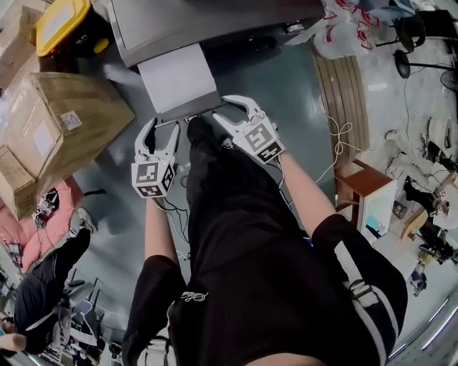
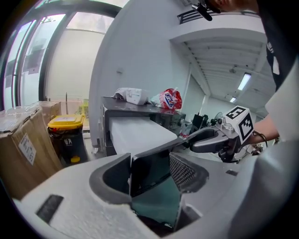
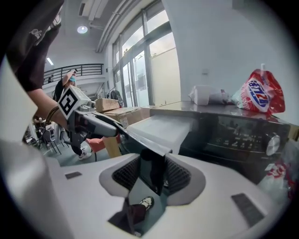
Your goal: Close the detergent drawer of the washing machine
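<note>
1. The washing machine [image 1: 215,21] stands at the top of the head view. Its detergent drawer [image 1: 175,75] is pulled well out towards the person, with the pale top face showing.
2. The left gripper [image 1: 164,127] is at the left end of the drawer's dark front panel [image 2: 148,172]. Its jaws stand partway apart and clamp nothing. The panel's end fills the gap between them and runs on past the right-hand pad [image 2: 187,172]. No view settles whether the tips are touching the panel.
3. The right gripper [image 1: 230,111] is at the panel's other end, also with its jaws partway apart. The panel's corner [image 3: 153,170] shows between the two mesh pads but is not pinched by them.
4. Each gripper view catches the other gripper along the panel's top edge (the marker cubes make them easy to spot).
5. The person's leg in black [image 1: 222,186] reaches forward between the two grippers.
6. A red-and-white pouch [image 3: 261,93] lies on top of the machine.
7. A large cardboard box [image 1: 64,121] sits on the floor to the left of the drawer, and a yellow-lidded bin [image 1: 64,25] is beyond it.
</note>
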Demonstrator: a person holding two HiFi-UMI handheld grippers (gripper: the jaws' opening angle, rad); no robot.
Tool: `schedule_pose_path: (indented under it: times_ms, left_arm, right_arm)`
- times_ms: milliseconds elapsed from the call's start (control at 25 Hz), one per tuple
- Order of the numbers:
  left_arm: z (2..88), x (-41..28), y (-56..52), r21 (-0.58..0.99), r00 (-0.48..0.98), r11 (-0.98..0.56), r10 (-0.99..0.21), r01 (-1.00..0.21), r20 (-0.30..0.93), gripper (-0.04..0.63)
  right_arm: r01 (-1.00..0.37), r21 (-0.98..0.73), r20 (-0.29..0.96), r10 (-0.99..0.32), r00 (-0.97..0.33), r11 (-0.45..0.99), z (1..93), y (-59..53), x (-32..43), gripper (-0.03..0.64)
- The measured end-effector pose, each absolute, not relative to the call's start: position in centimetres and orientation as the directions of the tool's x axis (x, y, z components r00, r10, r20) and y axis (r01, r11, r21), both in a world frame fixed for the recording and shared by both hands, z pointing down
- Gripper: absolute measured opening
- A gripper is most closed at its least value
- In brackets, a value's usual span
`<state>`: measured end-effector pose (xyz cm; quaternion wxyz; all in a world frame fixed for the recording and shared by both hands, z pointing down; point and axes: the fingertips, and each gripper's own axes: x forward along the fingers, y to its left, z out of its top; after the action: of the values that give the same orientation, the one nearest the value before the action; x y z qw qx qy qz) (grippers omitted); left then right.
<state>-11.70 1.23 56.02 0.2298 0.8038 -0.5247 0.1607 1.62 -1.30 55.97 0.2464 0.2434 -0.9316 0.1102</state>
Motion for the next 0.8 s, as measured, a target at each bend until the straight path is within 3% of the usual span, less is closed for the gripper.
schedule_pose_path:
  times_ms: [800]
  left_arm:
    - [55.4,-12.0,0.2,0.187,0.368,-0.317,-0.778,-0.93,0.51,0.256]
  right_arm:
    - [-0.538,-0.08,0.498,-0.434,-0.751,0.839,55.4,-2.6,1.5,0.161]
